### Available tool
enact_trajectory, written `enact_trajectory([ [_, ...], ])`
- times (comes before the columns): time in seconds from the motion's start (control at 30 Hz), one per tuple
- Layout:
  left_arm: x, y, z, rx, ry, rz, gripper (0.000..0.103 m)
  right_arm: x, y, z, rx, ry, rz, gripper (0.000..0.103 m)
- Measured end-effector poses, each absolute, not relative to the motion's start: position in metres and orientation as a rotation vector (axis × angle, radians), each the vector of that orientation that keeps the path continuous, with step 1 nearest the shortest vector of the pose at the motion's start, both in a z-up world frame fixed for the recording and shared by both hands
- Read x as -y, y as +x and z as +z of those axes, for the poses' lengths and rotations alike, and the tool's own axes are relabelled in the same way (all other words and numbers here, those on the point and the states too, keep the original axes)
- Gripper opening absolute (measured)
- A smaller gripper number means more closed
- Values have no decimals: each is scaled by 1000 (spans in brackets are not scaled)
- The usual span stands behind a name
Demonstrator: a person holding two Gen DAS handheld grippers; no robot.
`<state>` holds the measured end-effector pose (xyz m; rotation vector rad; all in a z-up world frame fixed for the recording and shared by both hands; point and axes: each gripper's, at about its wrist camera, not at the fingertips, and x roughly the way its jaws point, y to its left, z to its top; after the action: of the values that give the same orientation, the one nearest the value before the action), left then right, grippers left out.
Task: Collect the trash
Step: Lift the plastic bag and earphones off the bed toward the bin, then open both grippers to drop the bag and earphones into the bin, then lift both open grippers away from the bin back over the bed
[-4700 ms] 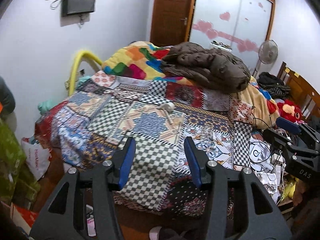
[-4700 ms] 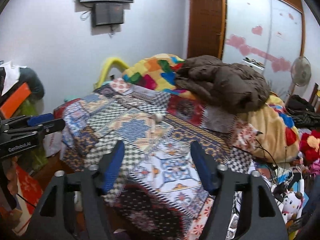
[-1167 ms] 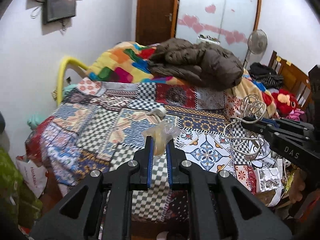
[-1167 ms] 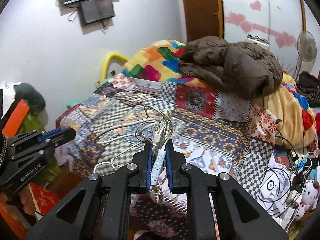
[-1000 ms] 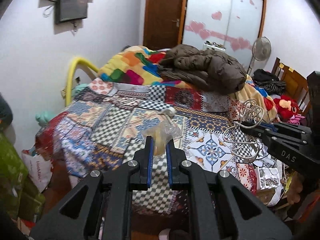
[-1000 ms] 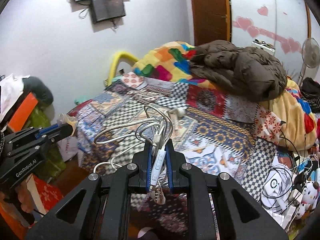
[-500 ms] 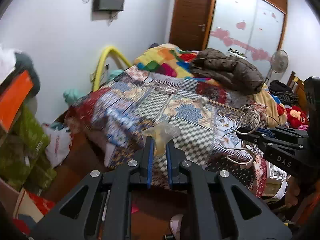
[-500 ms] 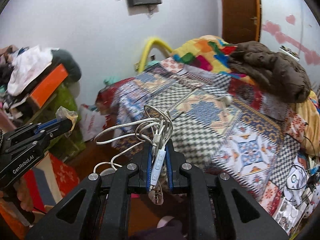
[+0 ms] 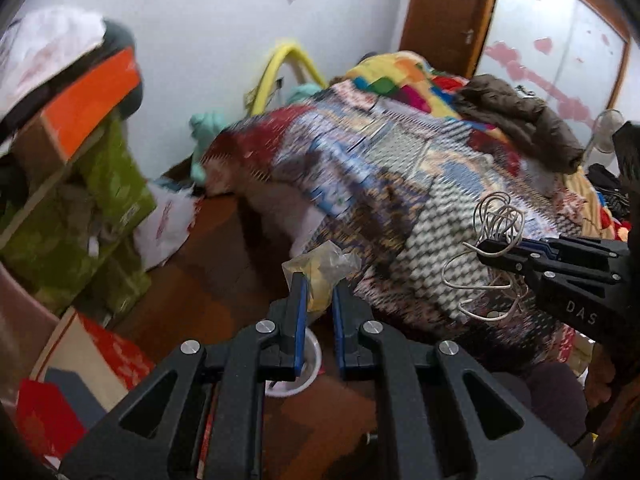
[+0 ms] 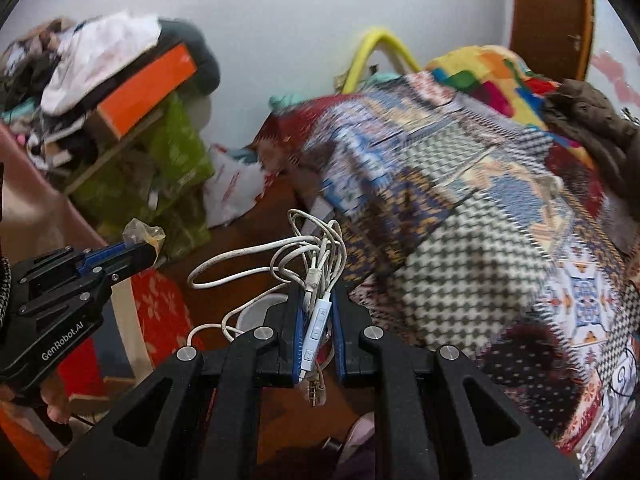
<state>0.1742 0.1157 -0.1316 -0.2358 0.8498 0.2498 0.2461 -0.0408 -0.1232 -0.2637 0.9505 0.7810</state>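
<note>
My left gripper (image 9: 318, 280) is shut on a crumpled clear plastic wrapper (image 9: 320, 266), held in the air left of the bed. The wrapper also shows in the right wrist view (image 10: 143, 234) at the left gripper's tip (image 10: 150, 252). My right gripper (image 10: 316, 292) is shut on a tangle of white earphone cable (image 10: 308, 256) with an inline remote (image 10: 316, 328). The cable bundle shows in the left wrist view (image 9: 494, 224) too, at the right gripper's tip (image 9: 486, 250). A round white container (image 9: 294, 376) stands on the floor under the left gripper; it also shows in the right wrist view (image 10: 256, 312).
The bed with a patchwork blanket (image 9: 400, 168) fills the right, with a brown jacket (image 9: 520, 120) on it. Green and orange boxes (image 9: 92, 184) are stacked at left. A white plastic bag (image 9: 164, 224) lies on the brown floor (image 9: 212, 272). A red patterned box (image 10: 156, 312) stands nearby.
Both grippers have swung left and down from over the bed toward the floor beside it, still holding the wrapper and the cable. The white container has come into view.
</note>
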Motion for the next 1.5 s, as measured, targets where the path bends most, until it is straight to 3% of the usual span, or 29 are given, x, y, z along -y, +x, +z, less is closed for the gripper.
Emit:
enact_trajectory([
  [0.5,-174,164,-257,-1093,-419,364,11,-46,242,-223,-1187,-431,832,12],
  [0.83,-197,159,-313,-1207,-508,390,11,-92,246,-285,-1346,-502,813,12],
  [0.97,-202,162,-324,-1228,-546,381,11,-104,250,-296,-1390,-497,813,17],
  [1.1,-203,167,-331,-1246,-546,383,11,-110,259,-304,-1456,-464,811,41],
  [1.43,-204,194,-348,-1300,-592,340,11,-108,268,-307,-1464,-523,797,41],
  [1.5,-201,199,-350,-1312,-582,336,19,-104,269,-305,-1452,-534,799,41],
])
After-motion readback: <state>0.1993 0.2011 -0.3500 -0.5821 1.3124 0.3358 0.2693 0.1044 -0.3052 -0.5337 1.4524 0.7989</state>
